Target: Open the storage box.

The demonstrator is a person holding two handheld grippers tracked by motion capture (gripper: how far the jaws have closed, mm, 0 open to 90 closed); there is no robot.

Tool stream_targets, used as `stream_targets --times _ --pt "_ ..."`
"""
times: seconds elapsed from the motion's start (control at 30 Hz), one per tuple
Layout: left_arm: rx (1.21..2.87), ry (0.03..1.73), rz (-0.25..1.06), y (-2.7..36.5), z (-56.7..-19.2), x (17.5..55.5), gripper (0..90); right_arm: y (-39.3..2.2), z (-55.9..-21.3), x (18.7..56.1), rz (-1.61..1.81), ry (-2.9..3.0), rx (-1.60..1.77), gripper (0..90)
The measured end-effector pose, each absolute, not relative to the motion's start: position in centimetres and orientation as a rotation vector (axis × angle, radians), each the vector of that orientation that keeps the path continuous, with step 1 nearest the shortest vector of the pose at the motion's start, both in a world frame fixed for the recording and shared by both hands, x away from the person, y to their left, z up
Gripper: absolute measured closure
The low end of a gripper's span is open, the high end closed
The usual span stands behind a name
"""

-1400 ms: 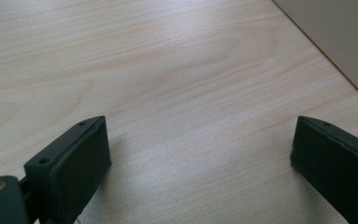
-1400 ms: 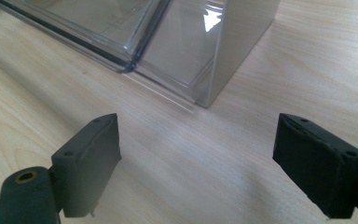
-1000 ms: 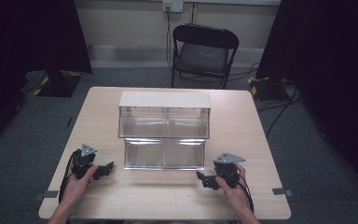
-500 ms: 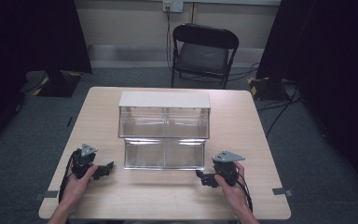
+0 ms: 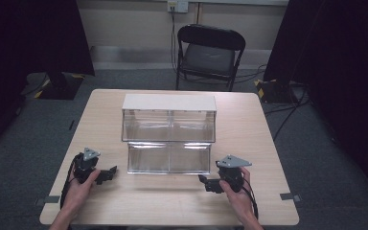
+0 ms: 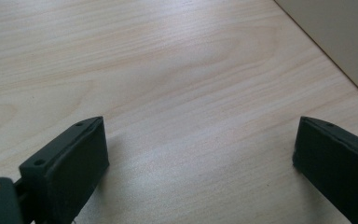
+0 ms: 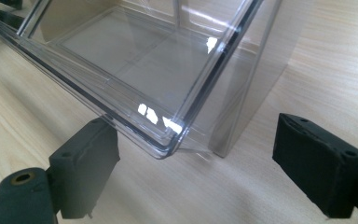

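Both grippers are resting low on the table, one at each near corner of the clear bin. The bin is sitting mid-table, two-tiered, white lid on the far upper tier, lower tier stepping out toward the person. The left gripper is lying just left of the lower tier's near-left corner; in the left gripper view its jaws are standing spread wide over bare wood, nothing between them. The right gripper is pointing at the near-right corner; in the right gripper view its jaws are also spread, the bin's corner lying between and just beyond them, not yet touched. Judgement: the step in hand is taking hold of the lower tier's front lip. To do it well, the right gripper should be advancing squarely until the rim sits deep between the pads, then closing gently; clear plastic is slick and thin, so a shallow bite may be slipping. The bin's long axis is running left–right, open fronts facing near.
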State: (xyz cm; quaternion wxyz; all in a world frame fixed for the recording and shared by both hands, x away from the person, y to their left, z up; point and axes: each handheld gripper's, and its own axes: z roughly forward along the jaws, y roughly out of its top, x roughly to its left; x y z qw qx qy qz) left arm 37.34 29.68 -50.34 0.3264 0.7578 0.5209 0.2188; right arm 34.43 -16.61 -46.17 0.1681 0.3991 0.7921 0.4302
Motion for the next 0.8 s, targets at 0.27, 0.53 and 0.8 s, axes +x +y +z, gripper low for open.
stream_targets --times 0.27,0.53,0.8 --pt "1.986 1.365 0.573 29.69 -50.33 37.34 2.6 -16.35 -46.08 34.19 1.203 2.236 1.122 13.8" --pt "1.985 1.365 0.573 29.68 -50.34 37.33 2.7 -16.20 -45.90 34.02 1.207 2.241 1.098 13.9" --pt "1.986 1.365 0.573 29.68 -50.33 37.33 2.7 -16.18 -45.84 33.94 1.197 2.237 1.094 14.0"
